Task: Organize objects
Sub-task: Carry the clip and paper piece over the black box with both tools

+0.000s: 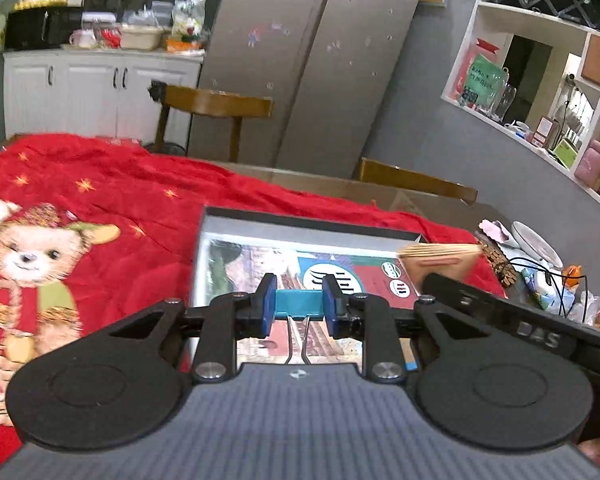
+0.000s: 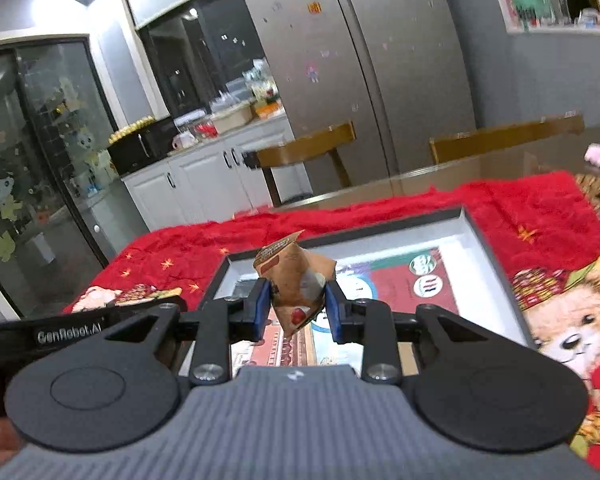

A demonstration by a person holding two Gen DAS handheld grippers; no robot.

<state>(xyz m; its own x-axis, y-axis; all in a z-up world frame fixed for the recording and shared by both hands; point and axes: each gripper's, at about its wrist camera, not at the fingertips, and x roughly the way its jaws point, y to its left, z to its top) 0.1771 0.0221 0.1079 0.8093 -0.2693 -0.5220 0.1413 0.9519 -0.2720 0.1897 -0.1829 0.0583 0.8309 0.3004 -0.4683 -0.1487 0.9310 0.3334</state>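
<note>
My left gripper (image 1: 299, 303) is shut on a teal binder clip (image 1: 299, 305), its silver wire handles pointing back toward me, held above an open shallow box (image 1: 260, 216) with a dark rim and a printed sheet inside. My right gripper (image 2: 296, 304) is shut on a small brown snack packet (image 2: 296, 280) and holds it over the same box (image 2: 476, 232). The packet (image 1: 440, 258) and the right gripper's arm (image 1: 520, 324) also show at the right of the left wrist view, above the box's right side.
The box lies on a red blanket (image 1: 112, 200) with a teddy bear print, spread over a table. Clutter with cables (image 1: 540, 264) sits at the table's right end. Wooden chairs (image 1: 216, 108) stand behind, then a steel fridge (image 1: 320, 60), white cabinets (image 1: 80, 88) and wall shelves (image 1: 540, 80).
</note>
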